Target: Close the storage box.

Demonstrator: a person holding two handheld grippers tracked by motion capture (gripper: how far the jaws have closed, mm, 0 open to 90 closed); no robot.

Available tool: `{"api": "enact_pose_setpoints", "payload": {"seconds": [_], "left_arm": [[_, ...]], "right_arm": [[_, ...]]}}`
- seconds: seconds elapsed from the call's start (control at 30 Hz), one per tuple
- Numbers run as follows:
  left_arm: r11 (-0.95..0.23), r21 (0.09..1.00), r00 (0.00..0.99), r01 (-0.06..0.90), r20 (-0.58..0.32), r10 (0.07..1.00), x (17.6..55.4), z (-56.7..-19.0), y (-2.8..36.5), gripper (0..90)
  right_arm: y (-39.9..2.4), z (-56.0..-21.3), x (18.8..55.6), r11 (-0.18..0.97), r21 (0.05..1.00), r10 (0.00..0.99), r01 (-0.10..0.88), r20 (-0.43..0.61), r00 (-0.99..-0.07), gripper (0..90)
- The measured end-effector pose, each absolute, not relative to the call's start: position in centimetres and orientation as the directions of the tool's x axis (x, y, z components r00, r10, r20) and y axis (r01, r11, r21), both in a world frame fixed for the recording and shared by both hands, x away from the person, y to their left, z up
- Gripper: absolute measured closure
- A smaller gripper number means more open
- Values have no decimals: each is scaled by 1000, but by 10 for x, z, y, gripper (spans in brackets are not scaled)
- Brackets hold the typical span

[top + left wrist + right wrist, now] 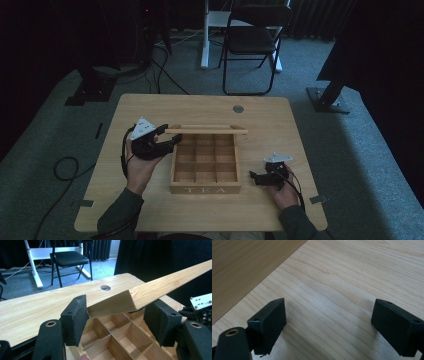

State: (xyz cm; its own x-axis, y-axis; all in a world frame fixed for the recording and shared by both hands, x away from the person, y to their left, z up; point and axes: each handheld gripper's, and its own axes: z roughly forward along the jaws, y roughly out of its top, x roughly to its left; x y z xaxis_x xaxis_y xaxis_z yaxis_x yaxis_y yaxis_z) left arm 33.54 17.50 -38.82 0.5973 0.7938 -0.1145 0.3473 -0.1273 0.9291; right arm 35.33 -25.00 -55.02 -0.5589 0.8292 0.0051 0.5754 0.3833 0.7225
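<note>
- Tea box [205, 189] at the middle of the desk [150, 105], lid [206, 130] raised and tilted over its far edge.
- Left tongs [113, 315] set around the lid's left end, one jaw touching, the other just beside; full grip uncertain.
- Right tongs [328, 325] spread wide, empty, low over bare desk right of the box.
- Compartments [120, 337] empty; probably mid-swing of the lid, opening or closing unclear.

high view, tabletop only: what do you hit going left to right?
left gripper at the lid's left end → TEA box with its lid raised → right gripper, resting on the table beside the box.
</note>
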Motion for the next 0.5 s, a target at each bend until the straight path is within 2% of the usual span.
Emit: {"api": "enact_pose_setpoints", "payload": {"seconds": [0.5], "left_arm": [[-149,917,607,370,-116,786,325,-397,176,352]], "right_arm": [[-250,-550,353,384,724,829,573,4,-559,122]]}}
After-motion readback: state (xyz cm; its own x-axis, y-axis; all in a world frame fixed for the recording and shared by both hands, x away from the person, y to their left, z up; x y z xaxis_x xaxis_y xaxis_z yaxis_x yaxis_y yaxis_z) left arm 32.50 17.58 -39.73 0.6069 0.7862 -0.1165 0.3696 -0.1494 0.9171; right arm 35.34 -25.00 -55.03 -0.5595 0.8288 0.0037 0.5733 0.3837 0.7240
